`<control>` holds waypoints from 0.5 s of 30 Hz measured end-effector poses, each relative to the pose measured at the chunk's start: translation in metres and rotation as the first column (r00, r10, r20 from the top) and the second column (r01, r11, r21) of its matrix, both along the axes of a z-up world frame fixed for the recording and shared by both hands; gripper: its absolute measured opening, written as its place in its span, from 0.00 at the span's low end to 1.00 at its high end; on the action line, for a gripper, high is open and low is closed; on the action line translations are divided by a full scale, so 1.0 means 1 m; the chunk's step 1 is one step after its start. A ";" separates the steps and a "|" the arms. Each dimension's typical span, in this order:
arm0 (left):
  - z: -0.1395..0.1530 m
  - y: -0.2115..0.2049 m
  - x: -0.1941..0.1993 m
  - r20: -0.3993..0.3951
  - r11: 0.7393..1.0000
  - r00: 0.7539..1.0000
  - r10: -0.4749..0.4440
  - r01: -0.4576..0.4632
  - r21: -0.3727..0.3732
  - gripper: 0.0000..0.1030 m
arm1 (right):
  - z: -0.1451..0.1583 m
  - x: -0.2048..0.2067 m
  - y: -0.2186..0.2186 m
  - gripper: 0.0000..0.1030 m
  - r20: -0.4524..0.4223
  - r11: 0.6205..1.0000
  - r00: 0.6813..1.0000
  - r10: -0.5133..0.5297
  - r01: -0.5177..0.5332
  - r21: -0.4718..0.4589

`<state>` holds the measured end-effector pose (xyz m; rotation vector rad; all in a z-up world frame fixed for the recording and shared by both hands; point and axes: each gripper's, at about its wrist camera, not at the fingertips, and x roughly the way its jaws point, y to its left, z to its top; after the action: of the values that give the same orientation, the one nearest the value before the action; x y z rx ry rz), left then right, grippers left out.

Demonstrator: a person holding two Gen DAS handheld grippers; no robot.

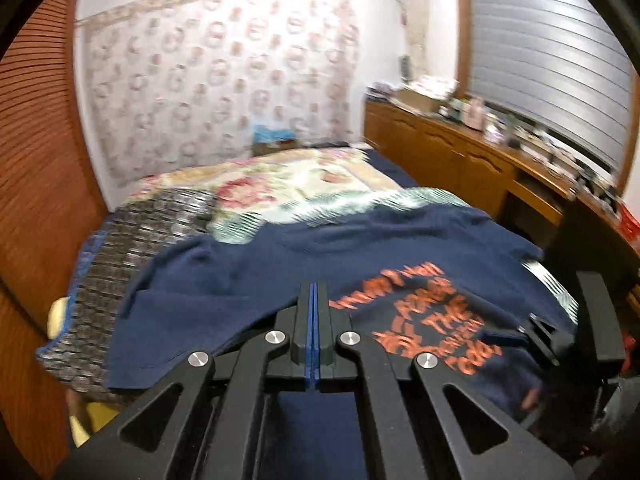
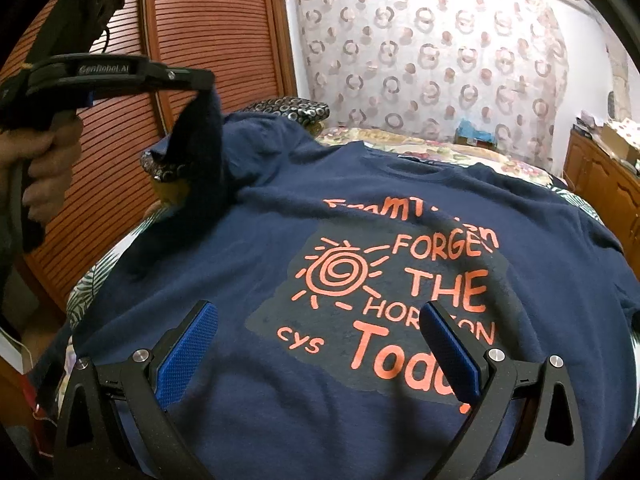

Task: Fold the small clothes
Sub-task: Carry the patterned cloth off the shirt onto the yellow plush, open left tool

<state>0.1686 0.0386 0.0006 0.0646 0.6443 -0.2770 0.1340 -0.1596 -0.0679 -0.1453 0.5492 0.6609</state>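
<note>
Navy T-shirt (image 2: 400,208), orange print: spread on bed (image 2: 500,160). Left gripper (image 2: 204,82), 10 o'clock of print: clamped on lifted sleeve (image 2: 202,136). Right gripper (image 2: 320,344), 6 o'clock: jaws wide, empty, above shirt.

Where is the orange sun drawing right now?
In the right wrist view, the sun is printed mid-chest on the navy T-shirt spread on the bed, just left of the word "THE", beyond the open right gripper.
</note>
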 end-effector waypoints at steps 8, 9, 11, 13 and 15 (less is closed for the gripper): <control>-0.036 0.025 -0.032 -0.022 0.998 0.997 0.068 -0.068 0.018 0.27 | -0.002 0.002 -0.003 0.98 -0.024 1.000 1.000 -0.015 0.016 0.020; -0.040 0.029 -0.036 -0.025 0.997 0.997 0.079 -0.078 0.012 0.36 | -0.002 0.003 -0.003 0.98 -0.027 1.000 0.999 -0.018 0.019 0.020; -0.051 0.040 -0.043 -0.038 0.995 0.994 0.098 -0.098 0.000 0.44 | 0.000 0.004 -0.003 0.98 -0.027 1.000 1.000 -0.016 0.017 0.019; -0.063 0.051 -0.049 -0.058 0.992 0.991 0.124 -0.125 -0.007 0.59 | 0.003 0.006 -0.003 0.98 -0.020 1.000 1.000 -0.013 0.013 0.014; -0.077 0.063 -0.052 -0.089 0.989 0.986 0.144 -0.146 -0.011 0.70 | 0.007 0.008 -0.002 0.98 -0.010 1.000 1.000 0.000 0.000 0.010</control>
<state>0.1170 0.1019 -0.0768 -0.0117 0.7300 -0.1455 0.1422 -0.1614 -0.0605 -0.1321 0.5555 0.6644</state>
